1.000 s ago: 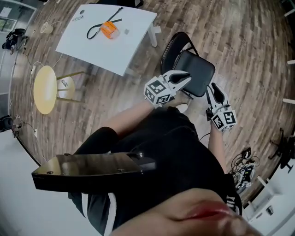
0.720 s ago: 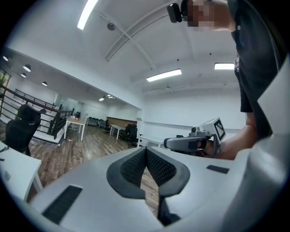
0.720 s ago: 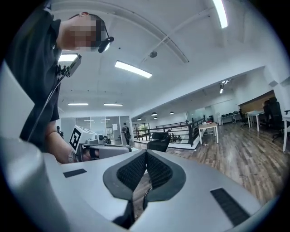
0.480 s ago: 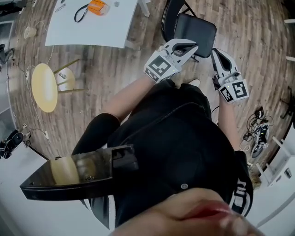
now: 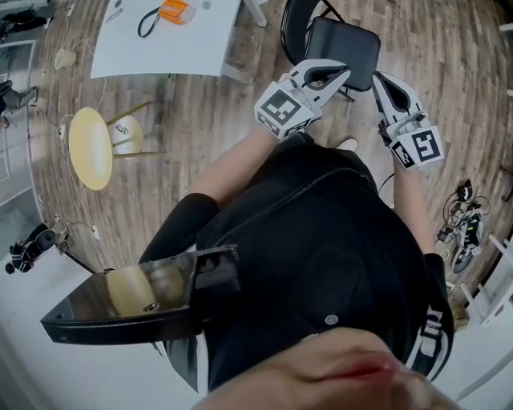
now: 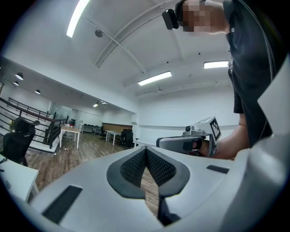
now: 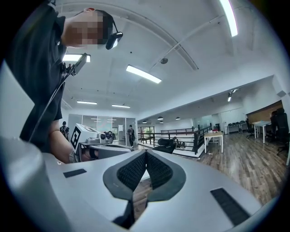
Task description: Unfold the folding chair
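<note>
Since the black metal-framed folding chair already stands opened out on the wooden floor, I'd call this basically done. Both the left gripper and right gripper are pinched closed, empty, near its seat.

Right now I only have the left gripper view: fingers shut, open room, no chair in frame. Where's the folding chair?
Observer: Head view: the black folding chair stands on the wood floor, seat looking flat; the left gripper and right gripper overlap its near edge.
Operator: Right one gripping it?
Observer: No. In the right gripper view its fingers are shut on each other, nothing between.
Operator: Anything beside the chair?
Observer: A white table to its left in the head view, an orange item on it.
</note>
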Action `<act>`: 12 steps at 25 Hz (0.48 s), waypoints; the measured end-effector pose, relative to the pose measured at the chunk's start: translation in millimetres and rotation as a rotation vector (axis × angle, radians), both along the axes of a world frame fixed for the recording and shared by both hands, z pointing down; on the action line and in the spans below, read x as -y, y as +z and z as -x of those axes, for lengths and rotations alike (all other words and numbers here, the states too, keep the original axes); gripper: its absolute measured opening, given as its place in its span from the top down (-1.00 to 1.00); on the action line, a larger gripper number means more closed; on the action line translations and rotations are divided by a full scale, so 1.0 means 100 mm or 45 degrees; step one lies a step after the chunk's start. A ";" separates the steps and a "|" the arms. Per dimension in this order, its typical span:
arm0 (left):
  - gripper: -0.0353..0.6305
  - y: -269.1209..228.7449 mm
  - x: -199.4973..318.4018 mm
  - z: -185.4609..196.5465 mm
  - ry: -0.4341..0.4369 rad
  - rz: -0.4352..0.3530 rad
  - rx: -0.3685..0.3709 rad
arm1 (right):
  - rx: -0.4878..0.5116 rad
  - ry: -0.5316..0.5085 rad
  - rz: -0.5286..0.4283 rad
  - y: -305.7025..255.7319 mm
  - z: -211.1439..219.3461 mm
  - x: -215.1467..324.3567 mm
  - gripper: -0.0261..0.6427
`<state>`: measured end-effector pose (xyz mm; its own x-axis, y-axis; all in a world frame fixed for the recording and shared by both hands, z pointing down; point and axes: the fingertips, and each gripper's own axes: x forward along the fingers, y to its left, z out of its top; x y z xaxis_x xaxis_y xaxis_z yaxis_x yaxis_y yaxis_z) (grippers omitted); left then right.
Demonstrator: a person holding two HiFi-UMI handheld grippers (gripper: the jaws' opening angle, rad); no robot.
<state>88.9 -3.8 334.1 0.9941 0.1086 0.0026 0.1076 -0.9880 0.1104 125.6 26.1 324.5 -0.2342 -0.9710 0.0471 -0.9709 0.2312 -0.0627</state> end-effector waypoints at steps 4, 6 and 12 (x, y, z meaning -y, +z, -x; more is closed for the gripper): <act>0.88 -0.07 -0.08 -0.10 -0.005 0.009 -0.017 | 0.007 0.004 -0.022 -0.05 -0.08 -0.09 0.90; 0.88 -0.09 -0.13 -0.16 0.001 -0.002 -0.014 | 0.010 0.009 -0.030 -0.06 -0.14 -0.14 0.90; 0.88 -0.11 -0.25 -0.29 -0.008 -0.017 -0.017 | 0.017 0.028 -0.054 -0.07 -0.32 -0.27 0.90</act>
<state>118.0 20.8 323.2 0.9947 0.1028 -0.0089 0.1031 -0.9901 0.0957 158.0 53.0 317.9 -0.2130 -0.9770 0.0032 -0.9750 0.2124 -0.0661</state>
